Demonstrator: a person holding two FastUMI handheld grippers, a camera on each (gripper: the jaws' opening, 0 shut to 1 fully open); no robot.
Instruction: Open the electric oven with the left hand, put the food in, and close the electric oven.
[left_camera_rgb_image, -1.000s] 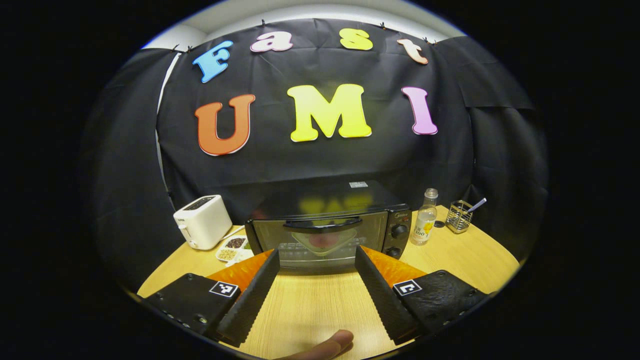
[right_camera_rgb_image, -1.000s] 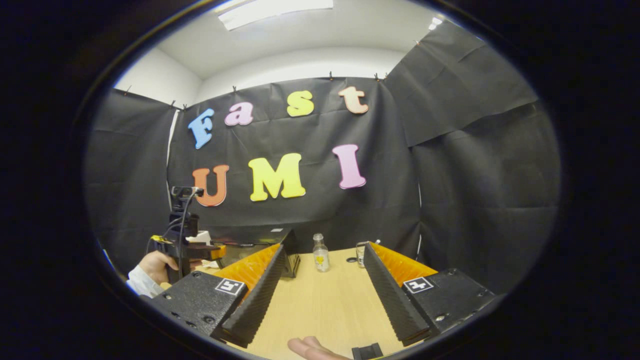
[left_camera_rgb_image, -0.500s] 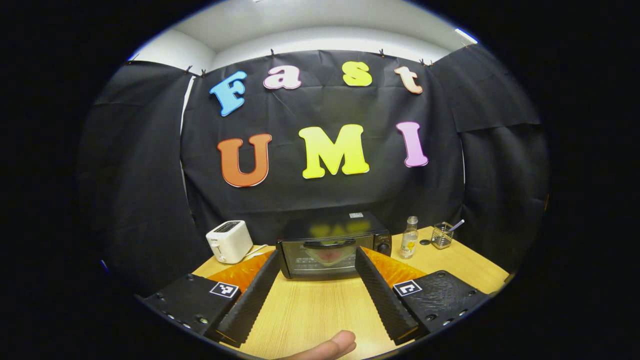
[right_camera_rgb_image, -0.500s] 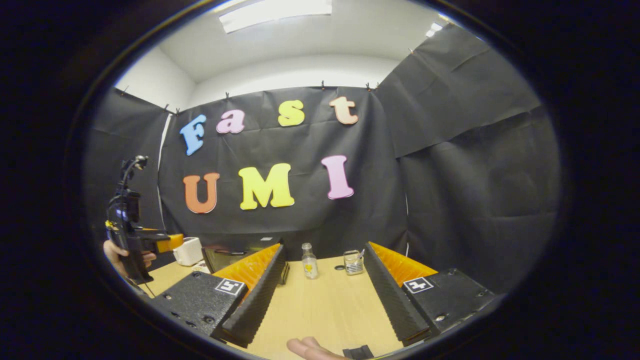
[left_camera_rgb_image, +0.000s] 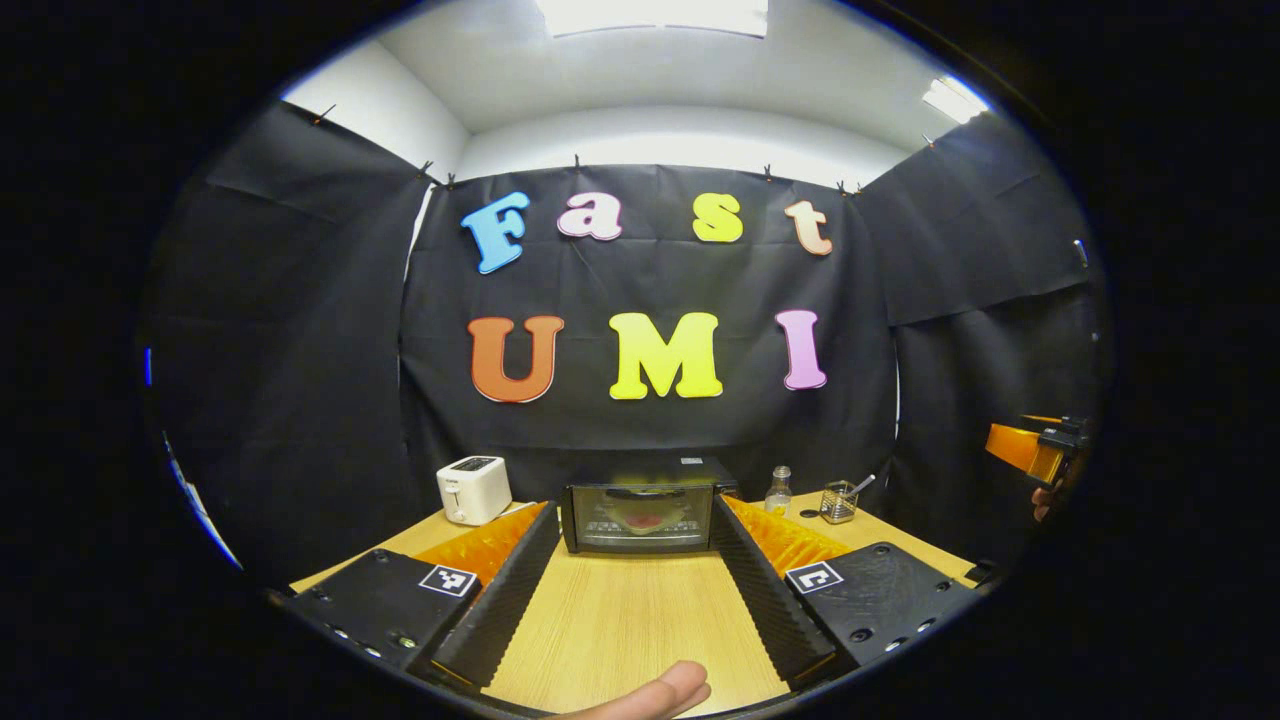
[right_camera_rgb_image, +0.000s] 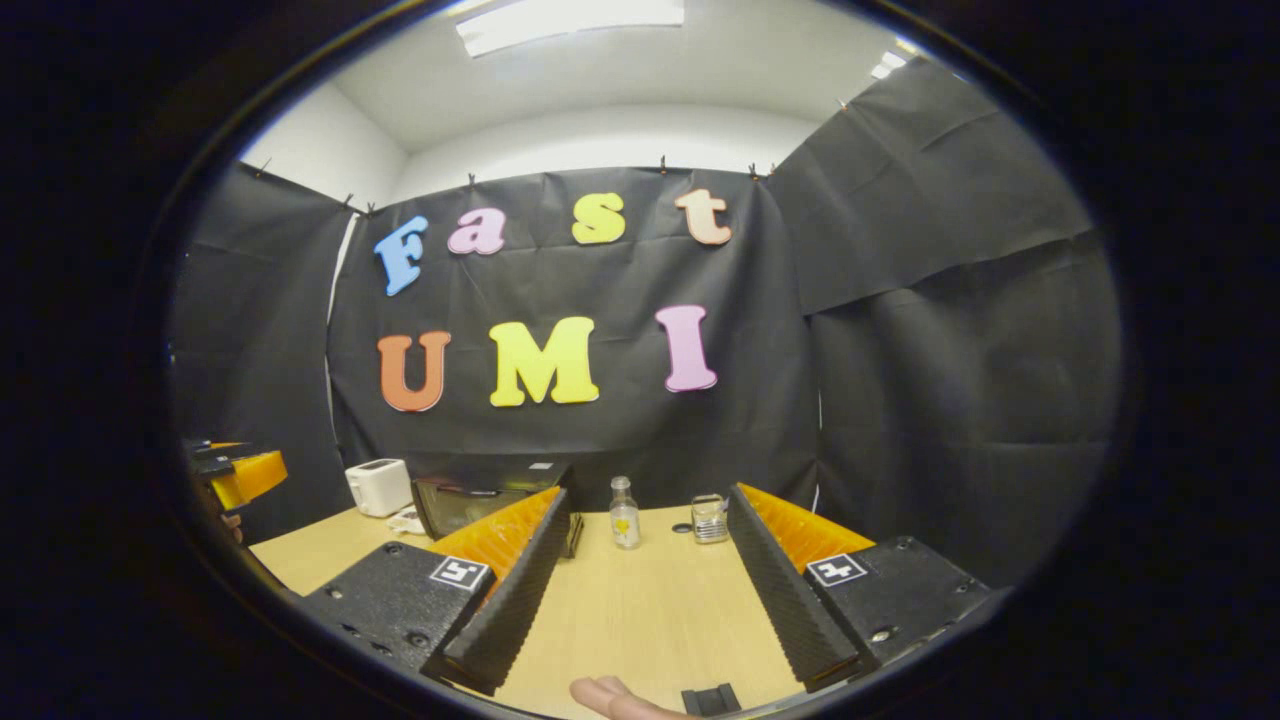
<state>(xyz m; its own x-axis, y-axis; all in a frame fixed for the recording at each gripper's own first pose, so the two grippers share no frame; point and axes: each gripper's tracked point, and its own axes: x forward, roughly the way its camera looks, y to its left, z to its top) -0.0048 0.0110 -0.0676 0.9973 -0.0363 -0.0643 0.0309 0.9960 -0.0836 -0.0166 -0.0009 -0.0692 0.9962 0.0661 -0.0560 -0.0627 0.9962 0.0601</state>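
Both hand-held grippers, left (left_camera_rgb_image: 630, 570) and right (right_camera_rgb_image: 645, 575), gape empty; you've backed away from the black glass-door electric oven (left_camera_rgb_image: 640, 516) straight ahead, shut with food inside: task apparently finished.

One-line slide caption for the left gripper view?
Open left claw faces the closed electric oven, food visible behind its glass door.

You have a pale wood-grain table (left_camera_rgb_image: 630, 620), a black electric oven (left_camera_rgb_image: 640, 512) whose glass door shows something red (left_camera_rgb_image: 648, 521) inside, and a white toaster (left_camera_rgb_image: 473, 489). Your clear bottle (right_camera_rgb_image: 625, 514) carries a yellow mark on its label. The wire holder (left_camera_rgb_image: 839, 502) is silver. Each gripper body bears a small black-and-white square marker (left_camera_rgb_image: 447, 580). Above you, walls and ceiling (right_camera_rgb_image: 640, 90) are white.
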